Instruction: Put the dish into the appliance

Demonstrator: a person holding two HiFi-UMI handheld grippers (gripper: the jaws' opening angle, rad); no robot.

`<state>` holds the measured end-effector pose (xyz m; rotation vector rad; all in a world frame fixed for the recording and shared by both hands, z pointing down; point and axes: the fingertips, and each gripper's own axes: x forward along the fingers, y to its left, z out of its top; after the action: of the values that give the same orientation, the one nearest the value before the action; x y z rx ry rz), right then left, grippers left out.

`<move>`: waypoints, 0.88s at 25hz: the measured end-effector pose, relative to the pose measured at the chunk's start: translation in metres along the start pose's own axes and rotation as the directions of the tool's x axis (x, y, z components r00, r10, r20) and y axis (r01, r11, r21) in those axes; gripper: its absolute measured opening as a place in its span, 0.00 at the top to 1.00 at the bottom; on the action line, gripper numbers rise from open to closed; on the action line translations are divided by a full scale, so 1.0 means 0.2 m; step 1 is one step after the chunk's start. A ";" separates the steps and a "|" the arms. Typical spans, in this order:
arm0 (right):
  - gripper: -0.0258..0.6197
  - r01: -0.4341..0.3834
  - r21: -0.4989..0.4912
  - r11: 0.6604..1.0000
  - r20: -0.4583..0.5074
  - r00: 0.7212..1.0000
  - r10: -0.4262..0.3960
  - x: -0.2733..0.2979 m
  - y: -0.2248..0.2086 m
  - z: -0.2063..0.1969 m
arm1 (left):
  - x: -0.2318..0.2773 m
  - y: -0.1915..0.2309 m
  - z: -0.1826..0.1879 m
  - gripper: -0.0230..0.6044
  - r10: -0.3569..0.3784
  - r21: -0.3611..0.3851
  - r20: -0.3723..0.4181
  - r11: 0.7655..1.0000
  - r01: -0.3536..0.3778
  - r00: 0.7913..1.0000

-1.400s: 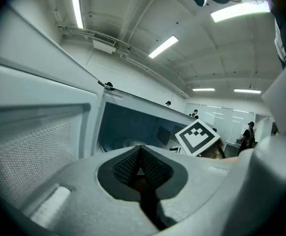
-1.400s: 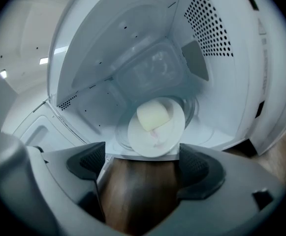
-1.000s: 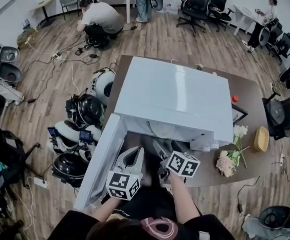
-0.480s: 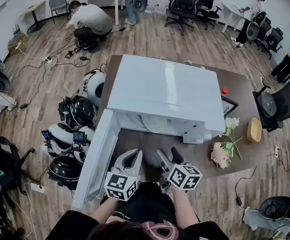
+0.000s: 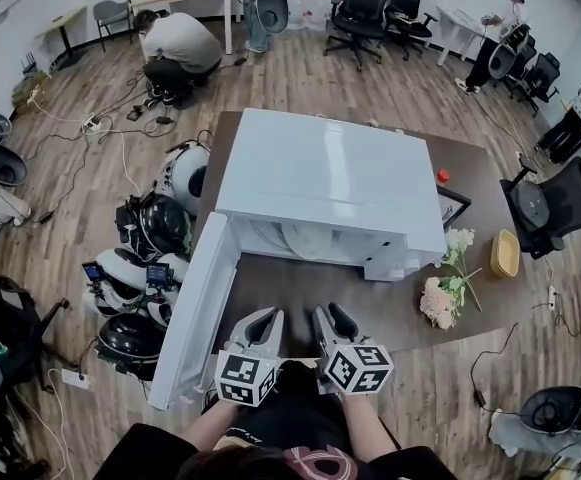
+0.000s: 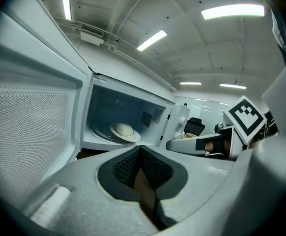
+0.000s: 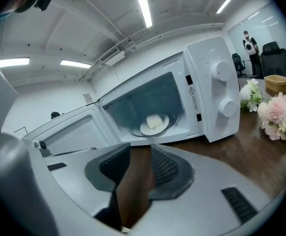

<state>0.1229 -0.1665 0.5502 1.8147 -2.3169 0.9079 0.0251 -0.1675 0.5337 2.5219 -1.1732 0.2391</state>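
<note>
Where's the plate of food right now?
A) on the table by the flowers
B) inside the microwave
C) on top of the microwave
B: the plate lies inside the microwave, whose door stands open.

Ahead of my left tool: bare worktop, an open run to the microwave cavity mouth. Left of tool: door swung out, a standing wall barring that side. Within cavity: dish fills the floor's middle. Far right of tool: flowers, well apart.
</note>
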 end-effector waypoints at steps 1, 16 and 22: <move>0.76 0.015 -0.015 1.000 0.003 1.000 -0.015 -0.01 0.00 -0.01 | -0.01 0.00 0.00 0.95 -0.002 0.003 0.000 1.000 0.002 1.000; 0.95 0.123 -0.107 0.987 0.034 0.992 -0.120 -0.03 -0.01 -0.06 | 0.00 -0.06 -0.05 0.95 -0.048 0.029 -0.021 0.998 0.048 0.999; 0.95 0.137 -0.117 0.984 0.036 0.990 -0.133 -0.02 -0.03 -0.06 | 0.03 -0.06 -0.05 0.95 -0.049 0.039 -0.023 0.998 0.050 0.999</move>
<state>0.1267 -0.1591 0.5608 1.9186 -2.1802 0.7144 0.0375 -0.1603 0.5427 2.5726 -1.1069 0.2792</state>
